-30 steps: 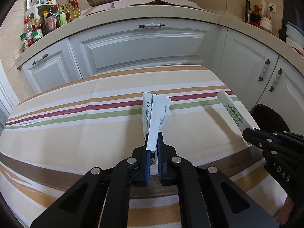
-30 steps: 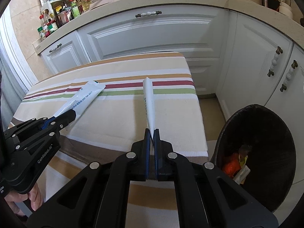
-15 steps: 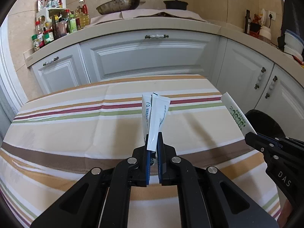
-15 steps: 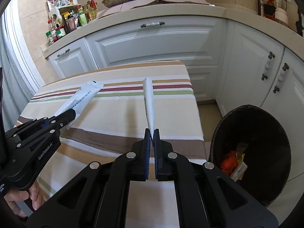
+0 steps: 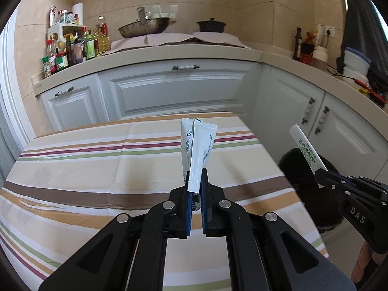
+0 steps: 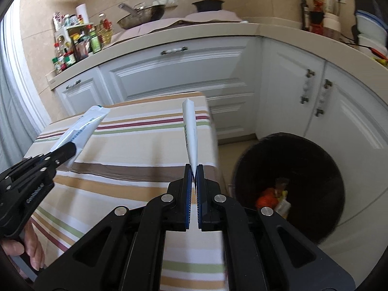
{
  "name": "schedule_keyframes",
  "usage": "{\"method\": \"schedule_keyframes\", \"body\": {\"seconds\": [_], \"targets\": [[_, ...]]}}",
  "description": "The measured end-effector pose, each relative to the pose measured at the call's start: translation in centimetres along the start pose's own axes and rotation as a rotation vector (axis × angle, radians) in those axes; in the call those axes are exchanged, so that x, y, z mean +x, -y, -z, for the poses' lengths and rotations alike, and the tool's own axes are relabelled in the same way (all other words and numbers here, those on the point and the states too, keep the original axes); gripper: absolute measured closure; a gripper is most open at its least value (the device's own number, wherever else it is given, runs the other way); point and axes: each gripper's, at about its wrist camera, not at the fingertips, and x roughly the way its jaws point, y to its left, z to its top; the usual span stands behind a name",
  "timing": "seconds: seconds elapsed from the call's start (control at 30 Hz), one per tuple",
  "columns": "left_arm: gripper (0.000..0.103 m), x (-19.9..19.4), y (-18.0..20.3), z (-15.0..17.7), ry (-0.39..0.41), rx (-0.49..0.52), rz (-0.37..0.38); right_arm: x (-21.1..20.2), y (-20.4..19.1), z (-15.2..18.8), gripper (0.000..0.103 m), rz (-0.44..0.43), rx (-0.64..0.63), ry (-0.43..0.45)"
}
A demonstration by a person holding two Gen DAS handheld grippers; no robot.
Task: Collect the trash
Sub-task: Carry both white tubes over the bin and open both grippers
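My left gripper [image 5: 195,177] is shut on two white sachets [image 5: 197,150] with blue print and holds them upright above the striped tablecloth [image 5: 97,160]. It also shows in the right wrist view [image 6: 65,150] with the sachets [image 6: 82,126]. My right gripper [image 6: 194,169] is shut on one white sachet [image 6: 190,131] with green print, above the table's right edge. It also shows in the left wrist view [image 5: 320,177] with its sachet [image 5: 306,150]. A dark round trash bin [image 6: 291,181] stands on the floor right of the table, with orange and yellow scraps inside.
White kitchen cabinets [image 5: 179,92] run behind and to the right of the table. The counter holds spice bottles [image 5: 70,51], a wok [image 5: 143,26] and a black pot [image 5: 211,25]. The bin shows partly in the left wrist view [image 5: 298,167].
Both grippers have risen and pulled back from the table with their sachets held. The right gripper has shifted toward the bin, which now fills more of its view.
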Motion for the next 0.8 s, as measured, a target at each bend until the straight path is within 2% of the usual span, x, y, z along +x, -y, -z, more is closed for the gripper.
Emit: {"method": "schedule_keyframes", "body": {"seconds": [0.33,0.8], "targets": [[0.097,-1.2,5.4,0.0,0.031,0.062,0.099,-3.0,5.2,1.2,0.099,0.107,0.076,0.044],[0.096,0.3,12.2,-0.8,0.056,0.14,0.191,-4.4,11.7,1.7,0.099,0.213,0.159,0.082]]}}
